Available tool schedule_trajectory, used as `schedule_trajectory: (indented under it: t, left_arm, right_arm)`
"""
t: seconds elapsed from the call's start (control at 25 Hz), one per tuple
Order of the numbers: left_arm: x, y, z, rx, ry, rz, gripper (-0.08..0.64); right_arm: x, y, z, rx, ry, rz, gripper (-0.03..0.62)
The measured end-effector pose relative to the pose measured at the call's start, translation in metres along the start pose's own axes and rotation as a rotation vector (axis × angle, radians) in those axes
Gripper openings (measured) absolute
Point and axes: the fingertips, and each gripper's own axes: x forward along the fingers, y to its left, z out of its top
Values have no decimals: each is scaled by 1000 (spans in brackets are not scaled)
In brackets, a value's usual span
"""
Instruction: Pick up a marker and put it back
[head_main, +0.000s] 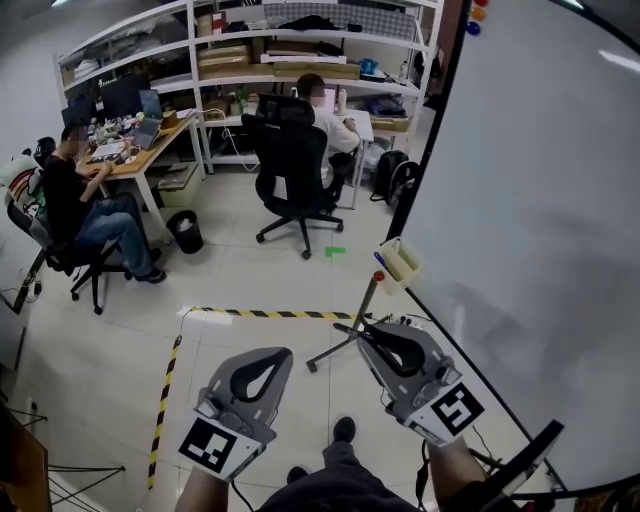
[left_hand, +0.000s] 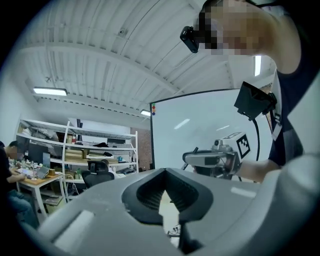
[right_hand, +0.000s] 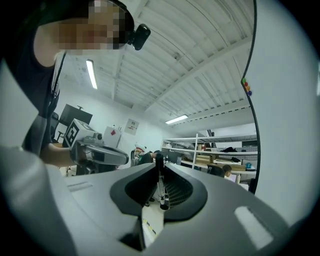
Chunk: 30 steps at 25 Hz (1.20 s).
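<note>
Whiteboard (head_main: 540, 180): fills my right field | left gripper (head_main: 284, 353): I read 2 jaws together, nothing between them | right gripper (head_main: 363, 331): jaws pinched on 1 marker (right_hand: 160, 186) | tray (head_main: 402, 262): pale, at the board's edge, just beyond the right gripper | marker: thin, pale with dark ends, standing crosswise between the jaws

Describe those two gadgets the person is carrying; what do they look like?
Both the left gripper and the right gripper are pale grey plastic wedges with black ribbed pads lining a teardrop-shaped opening. Each carries a white cube printed with black square markers. The person wears a dark top.
</note>
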Motion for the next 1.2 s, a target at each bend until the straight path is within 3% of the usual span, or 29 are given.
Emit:
schedule_trajectory:
  t: [0.4,0.68,1.2]
  left_arm:
    - [-58,-68,17,15,-40,-135,6]
    - [-83,-109,23,-18,-26,-130,6]
    - [-126,-290,30,6,0,-98,6]
  right_arm:
    - [-61,71,44,-36,14,-82,43]
    - [-113,103,65,-51,-8,-90,43]
    - [-288,165,77,-4,-6,-64,43]
